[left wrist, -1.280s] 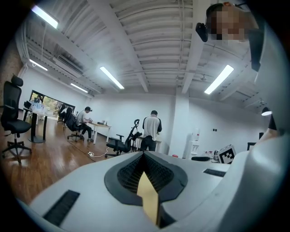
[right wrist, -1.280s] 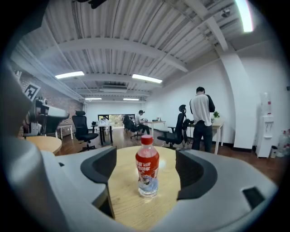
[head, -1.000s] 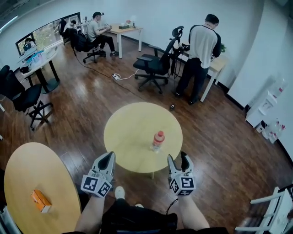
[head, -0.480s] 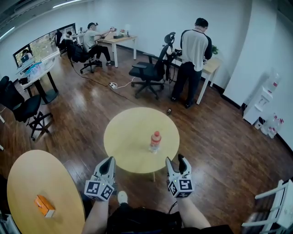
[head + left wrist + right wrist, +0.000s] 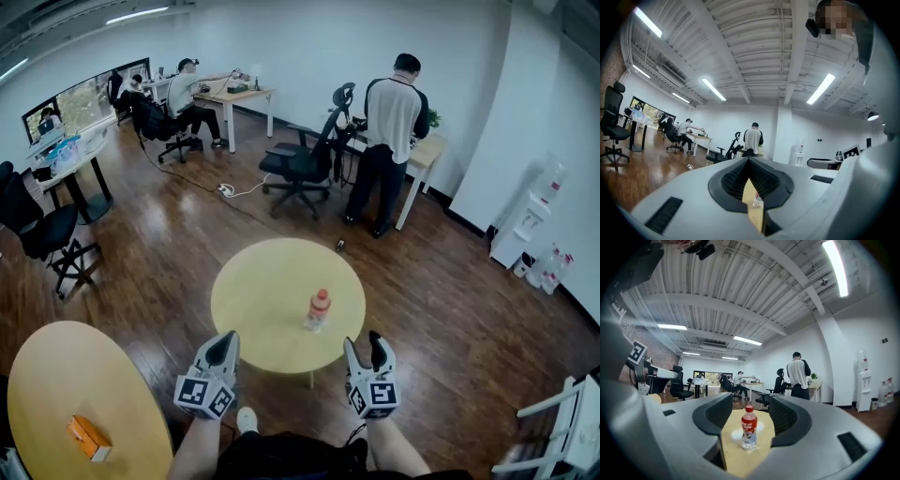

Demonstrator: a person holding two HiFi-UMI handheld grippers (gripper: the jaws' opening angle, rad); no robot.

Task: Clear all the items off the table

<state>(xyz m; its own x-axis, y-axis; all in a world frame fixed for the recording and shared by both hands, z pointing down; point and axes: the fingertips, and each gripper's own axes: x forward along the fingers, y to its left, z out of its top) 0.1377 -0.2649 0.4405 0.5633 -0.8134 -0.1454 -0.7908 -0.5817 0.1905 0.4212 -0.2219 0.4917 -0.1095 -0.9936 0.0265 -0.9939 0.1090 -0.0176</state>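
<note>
A lone red-capped bottle point(image 5: 319, 308) stands upright, right of centre on the round table point(image 5: 253, 309), not yet gripped. The right gripper point(image 5: 364, 344) hovers at the table's near edge facing the bottle, its jaws apart, just narrowed slightly, nothing between them. The left gripper point(image 5: 225, 343) is closed and empty. The next move is likely a level reach forward to clamp the bottle's body.

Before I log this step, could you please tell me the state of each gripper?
Left gripper: closed, empty.
Right gripper: open, empty, jaws just narrowed slightly; bottle stands ahead, untouched, on the table.
</note>
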